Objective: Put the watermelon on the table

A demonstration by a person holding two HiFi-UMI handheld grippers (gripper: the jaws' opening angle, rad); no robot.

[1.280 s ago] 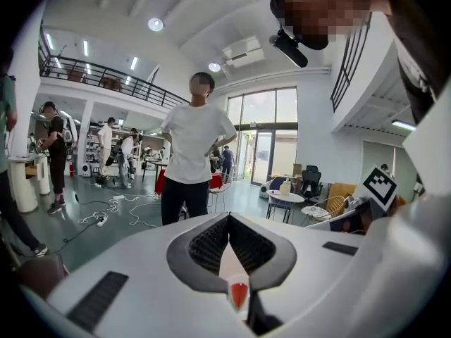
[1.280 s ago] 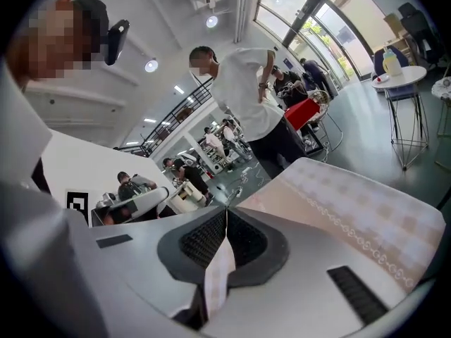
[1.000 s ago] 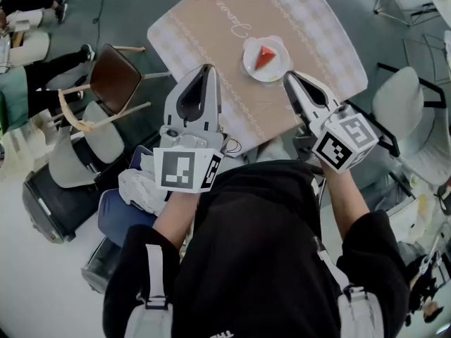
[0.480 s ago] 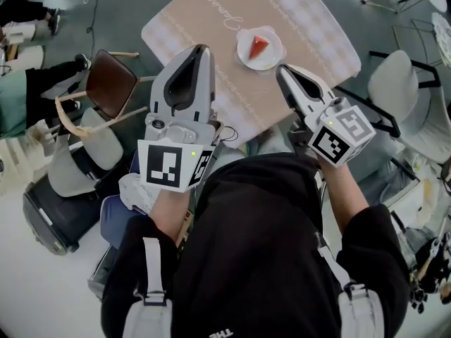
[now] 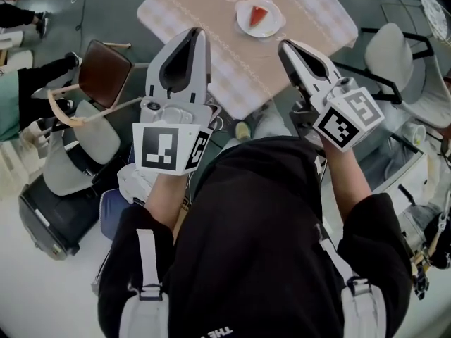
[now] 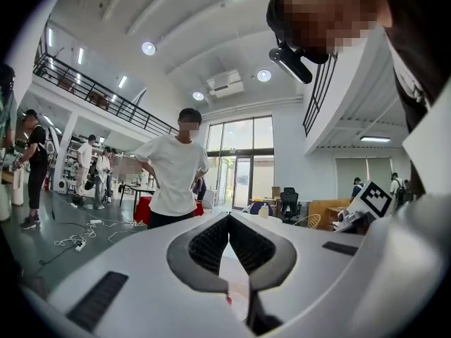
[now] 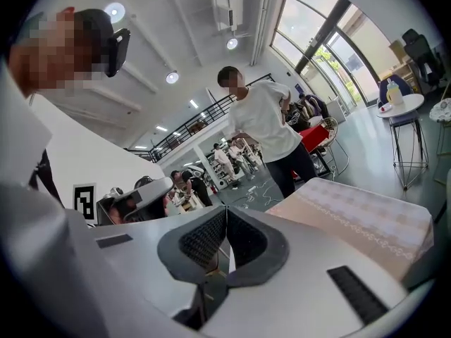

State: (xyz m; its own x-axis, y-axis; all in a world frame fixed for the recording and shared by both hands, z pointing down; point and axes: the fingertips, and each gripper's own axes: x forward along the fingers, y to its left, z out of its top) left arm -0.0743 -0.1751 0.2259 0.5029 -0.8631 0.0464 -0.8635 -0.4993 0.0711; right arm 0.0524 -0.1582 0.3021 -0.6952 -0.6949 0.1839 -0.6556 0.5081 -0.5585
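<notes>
The watermelon slice (image 5: 260, 13) is seen lying on a small white plate (image 5: 244, 21) on the cloth-covered table (image 5: 317, 16), so by the look of it the placing is already done. The slice is found ahead of both grippers, beyond their tips and between the two lines along which they point: forward and to the right of the left gripper (image 5: 194, 32), forward and slightly to the left of the right gripper (image 5: 284, 46). The right gripper is judged the nearer of the two, though neither is touching the plate or the fruit. In the left gripper view the jaws of that gripper (image 6: 227, 217) are shown pressed together with nothing between the ribbed pads; in the right gripper view the same is shown (image 7: 225, 210), shut and empty, with the table's edge off to its right. The slice is too small for its long axis to be made out, so any new approach would have to be settled from closer in
</notes>
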